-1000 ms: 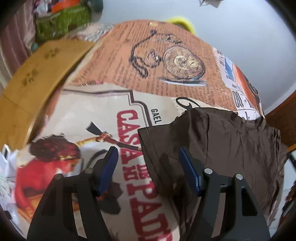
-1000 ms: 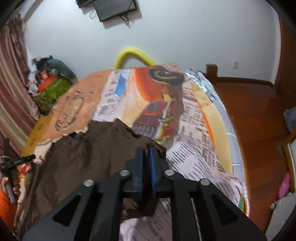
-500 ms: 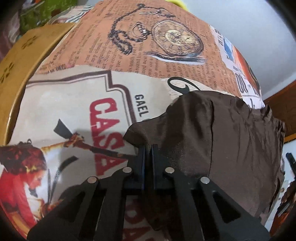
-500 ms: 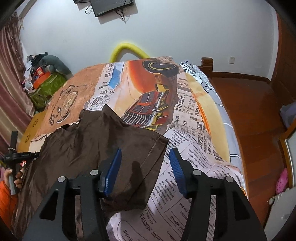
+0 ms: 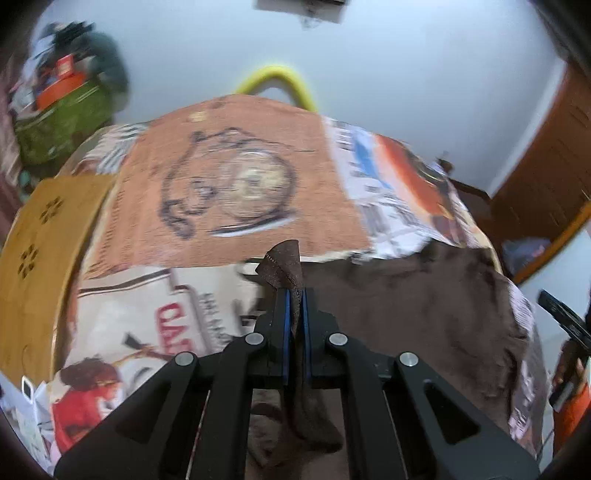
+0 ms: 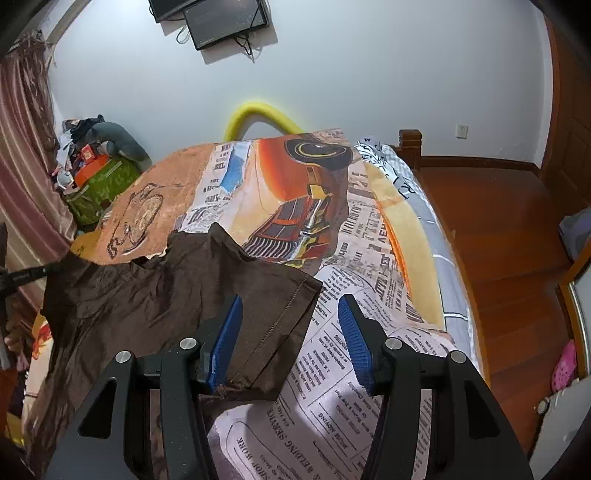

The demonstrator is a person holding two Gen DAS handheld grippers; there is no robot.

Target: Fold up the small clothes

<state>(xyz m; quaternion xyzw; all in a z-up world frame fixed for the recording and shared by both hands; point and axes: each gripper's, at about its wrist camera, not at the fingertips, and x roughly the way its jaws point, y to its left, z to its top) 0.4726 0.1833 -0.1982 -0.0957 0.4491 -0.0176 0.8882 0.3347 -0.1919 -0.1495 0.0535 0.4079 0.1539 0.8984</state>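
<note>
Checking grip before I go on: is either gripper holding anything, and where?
The left gripper is shut on the brown shirt, pinching a hemmed sleeve corner. The right gripper is open, holding nothing.

Left view motion-blurred; right view sharp.

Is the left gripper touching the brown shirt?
Touching. The left wrist view shows the left gripper shut, brown shirt fabric pinched between its fingers.

Bed cover (image 6: 369,236) printed with newspaper text, red car and pocket watch; yellow foam tube (image 6: 258,114) at far edge; wall-mounted screen (image 6: 221,22); green bag (image 6: 99,184) with clutter at left; wooden floor (image 6: 498,221) at right
</note>
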